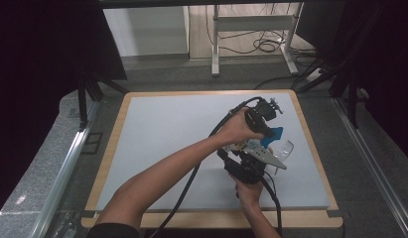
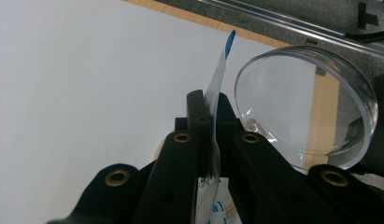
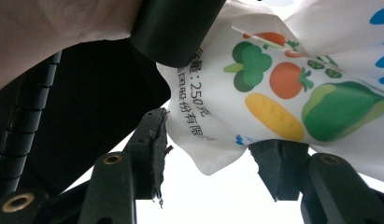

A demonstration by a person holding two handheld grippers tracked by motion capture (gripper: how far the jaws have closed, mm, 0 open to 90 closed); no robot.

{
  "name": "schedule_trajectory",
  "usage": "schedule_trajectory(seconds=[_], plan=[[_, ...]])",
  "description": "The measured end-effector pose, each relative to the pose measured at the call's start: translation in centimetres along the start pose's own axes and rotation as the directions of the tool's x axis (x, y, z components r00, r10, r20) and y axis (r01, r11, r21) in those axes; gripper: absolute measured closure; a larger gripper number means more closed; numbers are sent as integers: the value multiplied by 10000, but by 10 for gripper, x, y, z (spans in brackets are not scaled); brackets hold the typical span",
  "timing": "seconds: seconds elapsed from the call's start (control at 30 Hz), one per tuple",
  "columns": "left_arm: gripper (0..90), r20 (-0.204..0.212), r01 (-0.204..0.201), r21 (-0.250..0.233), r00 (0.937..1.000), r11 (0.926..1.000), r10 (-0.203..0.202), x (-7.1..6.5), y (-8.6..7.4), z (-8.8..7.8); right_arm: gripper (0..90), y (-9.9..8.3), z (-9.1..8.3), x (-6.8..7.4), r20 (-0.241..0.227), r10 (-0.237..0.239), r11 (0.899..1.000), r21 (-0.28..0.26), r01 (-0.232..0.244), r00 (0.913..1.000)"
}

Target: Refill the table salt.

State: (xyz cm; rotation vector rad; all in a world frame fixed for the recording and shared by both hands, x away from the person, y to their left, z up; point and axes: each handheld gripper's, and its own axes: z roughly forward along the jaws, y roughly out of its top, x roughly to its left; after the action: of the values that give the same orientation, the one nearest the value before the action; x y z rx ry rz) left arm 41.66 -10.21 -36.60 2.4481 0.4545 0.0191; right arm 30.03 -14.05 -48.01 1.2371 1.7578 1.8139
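A white pouch (image 1: 255,147) printed with vegetables is held above the right half of the white table (image 1: 162,144), between the two grippers. In the high view its long axis runs from the lower left to the upper right, and its blue top edge points away from the person, toward the far right corner of the table.

The left gripper (image 1: 261,130) is brought in from above by the left hand (image 1: 237,128). In the left gripper view its jaws are fully closed on a thin, flat edge of the pouch (image 2: 216,88), which stands almost upright between them, with the blue tip at the top.

The right gripper (image 1: 251,161) is held from below by the right hand (image 1: 249,191). In the right gripper view its jaws stand about half open, and the lower corner of the pouch (image 3: 273,93) is seen between them. The left jaw touches the pouch; whether the right jaw presses on it cannot be told.

A clear round glass dish (image 2: 311,107) is seen just beside the pouch, tilted on its edge.
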Motion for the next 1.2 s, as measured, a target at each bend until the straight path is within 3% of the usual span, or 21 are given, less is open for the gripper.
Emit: schedule_trajectory(seconds=[1.2], plan=[[900, 49, -53, 72, 10000, 10000, 52, -1, 0, 1, 480, 1, 0, 1, 30, -66, 9999, -84, 66, 10000]])
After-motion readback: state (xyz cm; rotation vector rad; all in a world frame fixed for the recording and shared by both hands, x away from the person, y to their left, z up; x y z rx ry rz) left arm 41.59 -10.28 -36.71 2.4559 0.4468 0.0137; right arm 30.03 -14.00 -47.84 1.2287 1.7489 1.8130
